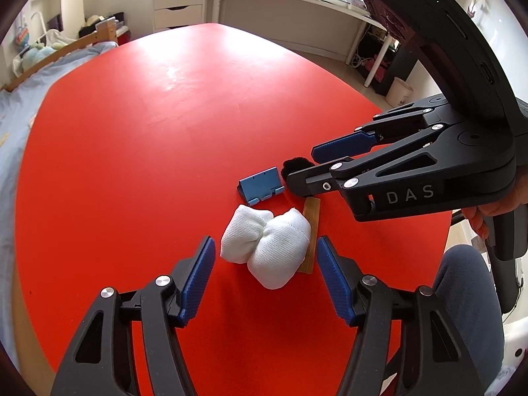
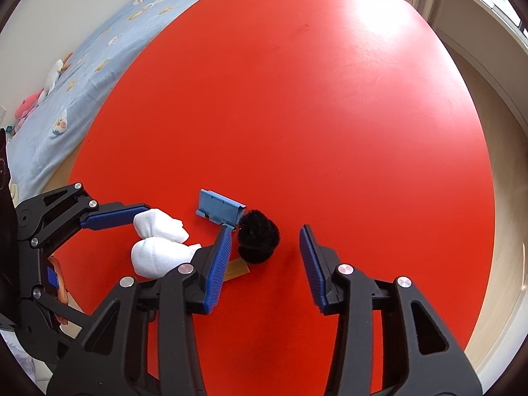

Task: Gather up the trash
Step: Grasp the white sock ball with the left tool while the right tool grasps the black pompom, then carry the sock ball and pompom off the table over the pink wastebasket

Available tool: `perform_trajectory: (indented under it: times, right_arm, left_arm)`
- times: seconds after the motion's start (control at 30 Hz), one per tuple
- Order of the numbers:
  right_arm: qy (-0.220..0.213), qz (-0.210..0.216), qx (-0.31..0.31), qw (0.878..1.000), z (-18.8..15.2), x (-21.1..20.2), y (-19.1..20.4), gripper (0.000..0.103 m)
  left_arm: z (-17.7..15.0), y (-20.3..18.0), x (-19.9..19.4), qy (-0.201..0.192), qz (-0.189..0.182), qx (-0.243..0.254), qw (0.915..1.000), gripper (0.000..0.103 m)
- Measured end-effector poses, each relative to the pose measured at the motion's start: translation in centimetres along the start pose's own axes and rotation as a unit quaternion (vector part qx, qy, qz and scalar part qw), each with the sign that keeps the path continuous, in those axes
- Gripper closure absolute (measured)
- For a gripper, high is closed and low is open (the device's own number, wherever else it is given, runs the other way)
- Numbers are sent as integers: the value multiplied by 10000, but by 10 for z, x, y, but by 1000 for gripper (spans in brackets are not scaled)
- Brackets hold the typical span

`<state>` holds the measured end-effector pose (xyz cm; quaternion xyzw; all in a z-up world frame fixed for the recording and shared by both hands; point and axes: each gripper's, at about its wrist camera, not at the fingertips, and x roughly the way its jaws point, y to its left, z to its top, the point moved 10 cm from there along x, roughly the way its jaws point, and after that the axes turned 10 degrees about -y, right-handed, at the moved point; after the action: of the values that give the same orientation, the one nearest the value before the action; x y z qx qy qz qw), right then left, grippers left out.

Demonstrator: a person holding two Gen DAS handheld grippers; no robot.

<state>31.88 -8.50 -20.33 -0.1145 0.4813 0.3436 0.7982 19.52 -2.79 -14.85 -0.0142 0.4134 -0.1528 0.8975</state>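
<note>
Nothing is collected yet, as far as I can judge. My left gripper [image 1: 265, 257] straddles the white cloth bundle [image 1: 267, 246] near the red table's [image 1: 165, 115] close edge, pads spread, not pressing. My right gripper [image 2: 264, 254] brackets the black fuzzy ball [image 2: 258, 242], also unclamped (blue clip [image 2: 220, 210] and wooden strip [image 1: 312, 224] lie untouched beside them).

Both grippers are matte black w/ cut-out triangular linkage arms, round silver screw heads at the pivots & ribbed blue pads on the fingers [image 1: 198, 277]. Right gripper [image 1: 303, 171] has "DAS" in pale letters on its side, plus a black block on top w/ a tiny green light. Person wears dark blue-grey trousers [image 1: 468, 303].
</note>
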Motion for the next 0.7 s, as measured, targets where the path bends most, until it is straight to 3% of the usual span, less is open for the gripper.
perform_trajectory:
  times: [0.07,0.17,0.7]
  right_arm:
    - [13,26,-30,10000,-1,0,1,76]
    - [-14,42,-79,10000,0,-1,2,81]
    - [-366,52,-99,9993,2,-22,3,83]
  left_arm:
    - [0,1,0,15,22,8,10000,53]
    - [4,5,0,9,47,-11,10000,59]
    - [12,9,-19,-146,268,-64,9995,63]
